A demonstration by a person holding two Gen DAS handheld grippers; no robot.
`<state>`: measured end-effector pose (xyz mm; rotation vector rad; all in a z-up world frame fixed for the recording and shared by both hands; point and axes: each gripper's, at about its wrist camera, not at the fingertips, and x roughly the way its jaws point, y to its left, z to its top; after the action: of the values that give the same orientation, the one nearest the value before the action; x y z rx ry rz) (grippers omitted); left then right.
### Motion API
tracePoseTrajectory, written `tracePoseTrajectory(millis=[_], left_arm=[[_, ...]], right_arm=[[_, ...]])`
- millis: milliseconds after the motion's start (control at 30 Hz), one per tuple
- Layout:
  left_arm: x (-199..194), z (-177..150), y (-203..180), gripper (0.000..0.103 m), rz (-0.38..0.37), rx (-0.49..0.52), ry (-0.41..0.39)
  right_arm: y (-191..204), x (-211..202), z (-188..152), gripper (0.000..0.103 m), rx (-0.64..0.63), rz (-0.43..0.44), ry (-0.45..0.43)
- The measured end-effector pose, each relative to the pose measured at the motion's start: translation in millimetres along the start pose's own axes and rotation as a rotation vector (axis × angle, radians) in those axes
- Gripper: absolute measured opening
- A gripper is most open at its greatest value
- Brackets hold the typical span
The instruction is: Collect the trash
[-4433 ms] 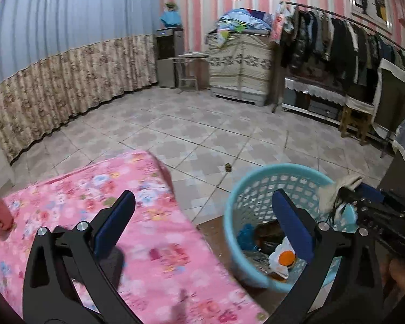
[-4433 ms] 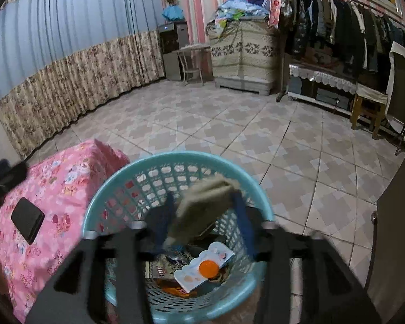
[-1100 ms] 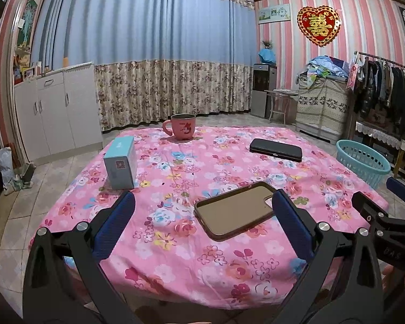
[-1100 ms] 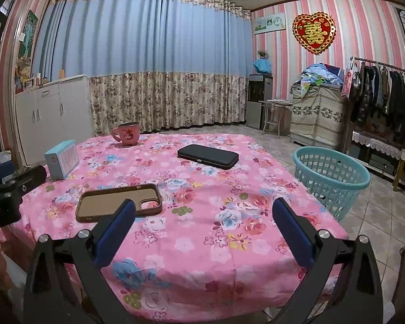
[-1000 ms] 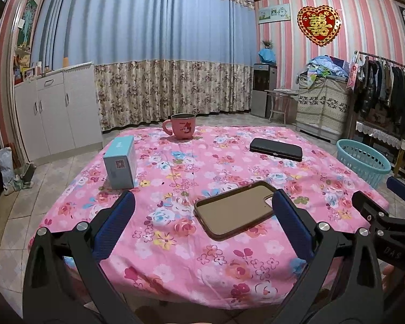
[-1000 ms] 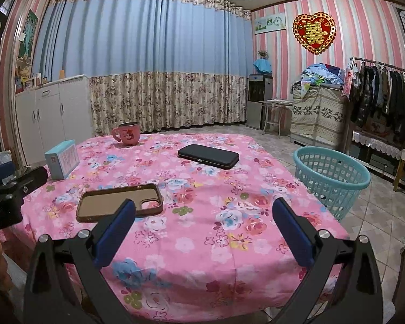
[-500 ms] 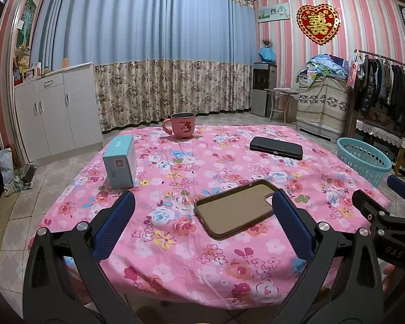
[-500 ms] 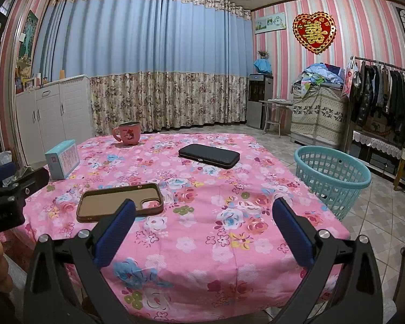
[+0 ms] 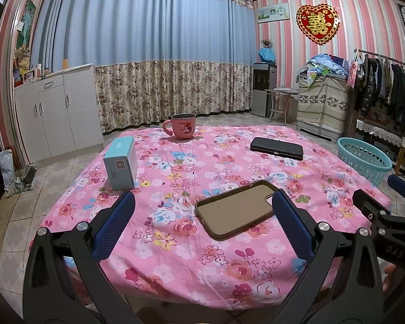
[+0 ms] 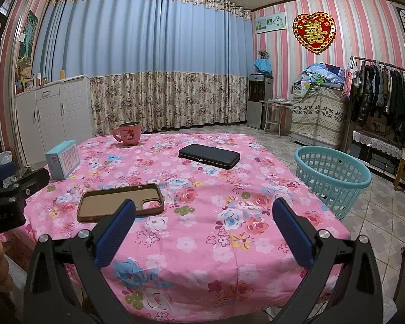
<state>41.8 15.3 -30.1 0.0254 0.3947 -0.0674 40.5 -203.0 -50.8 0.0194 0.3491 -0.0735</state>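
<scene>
A turquoise plastic basket (image 10: 333,175) stands on the tiled floor to the right of the table; it shows small at the right edge in the left wrist view (image 9: 364,160). Its contents are hidden from here. My left gripper (image 9: 202,224) is open over the near edge of the pink floral tablecloth (image 9: 202,264), nothing between its blue pads. My right gripper (image 10: 202,226) is open too, held over the same near edge, empty. The right gripper's body (image 9: 386,216) shows at the right of the left wrist view.
On the table lie a brown phone case (image 9: 236,212), a black wallet-like case (image 10: 209,155), a light blue box (image 9: 121,163) and a pink mug (image 9: 182,129). White cabinets (image 9: 54,118) stand left, a clothes rack (image 10: 386,97) right.
Both grippers pulled back from over the basket, where the right one held a brownish scrap, to the table's near edge. In the last second they hardly move.
</scene>
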Motion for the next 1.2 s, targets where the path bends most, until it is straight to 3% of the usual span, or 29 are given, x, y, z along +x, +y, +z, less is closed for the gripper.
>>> tracePoseTrajectory(millis=[1200], left_arm=[[1.4, -0.1, 2.0, 0.098, 0.0, 0.0, -0.007]], right_arm=[[5.7, -1.8, 7.9, 0.099, -0.008, 0.002, -0.009]])
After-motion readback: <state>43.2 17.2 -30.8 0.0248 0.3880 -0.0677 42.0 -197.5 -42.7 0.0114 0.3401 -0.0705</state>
